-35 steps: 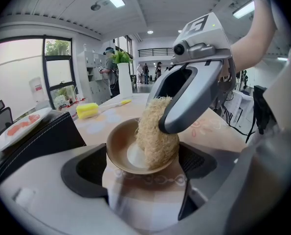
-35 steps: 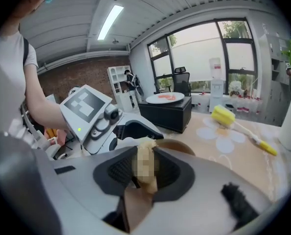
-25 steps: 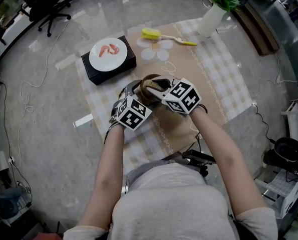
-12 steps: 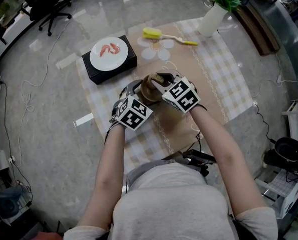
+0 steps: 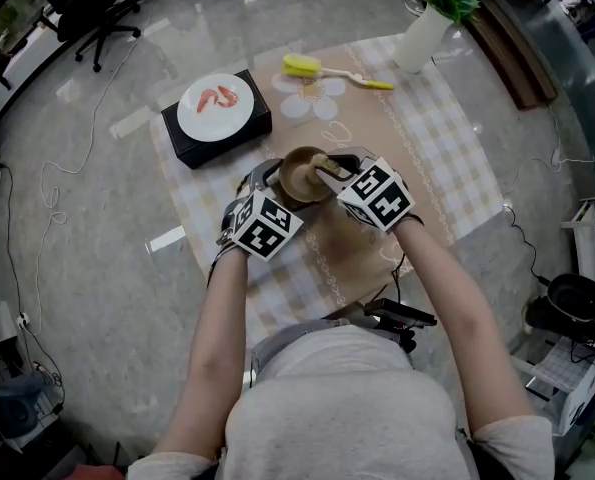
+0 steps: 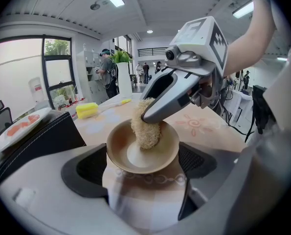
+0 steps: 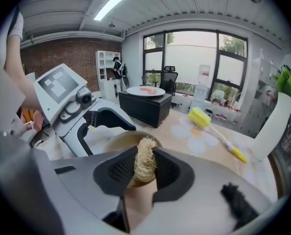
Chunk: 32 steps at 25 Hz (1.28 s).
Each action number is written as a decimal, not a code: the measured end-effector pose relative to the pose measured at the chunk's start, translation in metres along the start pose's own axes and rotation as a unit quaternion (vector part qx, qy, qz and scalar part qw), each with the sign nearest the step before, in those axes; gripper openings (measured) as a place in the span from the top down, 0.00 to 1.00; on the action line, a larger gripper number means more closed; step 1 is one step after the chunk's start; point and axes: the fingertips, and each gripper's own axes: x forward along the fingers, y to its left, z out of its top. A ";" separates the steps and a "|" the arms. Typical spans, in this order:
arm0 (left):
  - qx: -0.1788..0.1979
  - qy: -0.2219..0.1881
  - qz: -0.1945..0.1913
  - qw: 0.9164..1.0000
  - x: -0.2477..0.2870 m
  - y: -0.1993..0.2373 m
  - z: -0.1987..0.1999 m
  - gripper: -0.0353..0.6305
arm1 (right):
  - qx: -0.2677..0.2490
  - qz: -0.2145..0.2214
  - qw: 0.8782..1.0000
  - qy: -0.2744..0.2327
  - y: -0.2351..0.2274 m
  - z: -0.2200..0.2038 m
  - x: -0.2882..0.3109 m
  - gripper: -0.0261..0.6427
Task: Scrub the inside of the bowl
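Bowl (image 5: 299, 176) sits mid cloth (image 5: 447, 158), a bit toward its left edge. The left gripper (image 5: 265, 180) has its jaws set against both sides of the rim, steadying it. Scrubber (image 6: 146, 124) is pinched tight in the right gripper (image 7: 144, 169) and pressed on the inner wall. In the last second the right gripper slid from over the bowl toward its right side, baring more of the inside. That reads as one scrub stroke, so scrubbing looks under way, not finished. Brush (image 5: 322, 71) lies at the far edge, unused.
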 end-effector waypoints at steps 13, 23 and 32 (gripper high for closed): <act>-0.001 0.001 0.000 1.000 0.001 0.000 0.000 0.24 | 0.094 0.057 0.991 -0.072 0.024 0.009 0.007 0.82; -0.001 0.003 0.003 1.000 0.000 0.000 -0.001 0.24 | 0.042 -0.009 0.997 -0.070 0.008 0.012 0.016 0.82; 0.000 0.002 0.015 1.000 -0.001 0.001 -0.001 0.24 | 0.018 -0.072 0.995 -0.072 -0.006 0.013 0.012 0.82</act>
